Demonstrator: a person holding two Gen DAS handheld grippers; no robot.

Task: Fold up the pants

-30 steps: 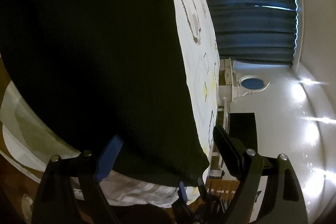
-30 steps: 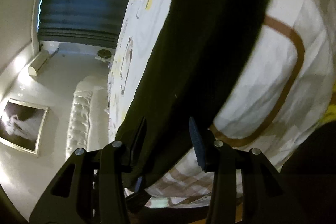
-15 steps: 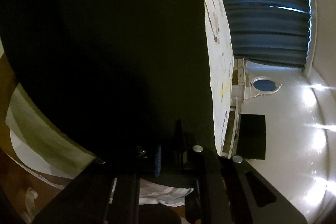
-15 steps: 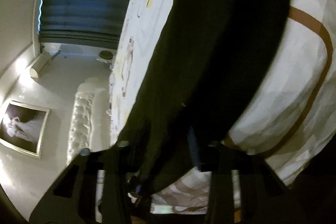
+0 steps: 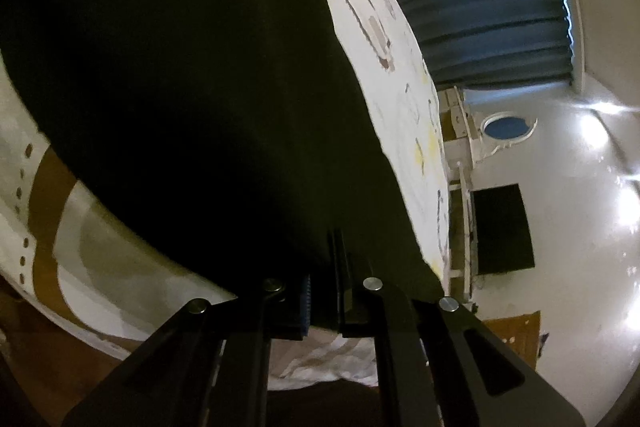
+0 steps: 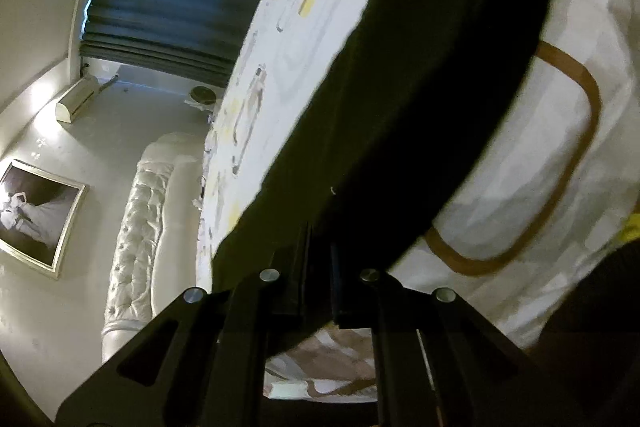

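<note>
Patterned bedspread (image 5: 384,39), one black pants (image 5: 180,87), two clamped grippers

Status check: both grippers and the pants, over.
Left gripper jaws shut on the pants edge. Right gripper jaws shut on the same dark fabric. Pants spread on the patterned bedspread. Nothing in the way.

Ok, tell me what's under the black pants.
The black pants lie on a patterned bedsheet, which shows around them. What the sheet looks like beneath the pants is covered.
</note>
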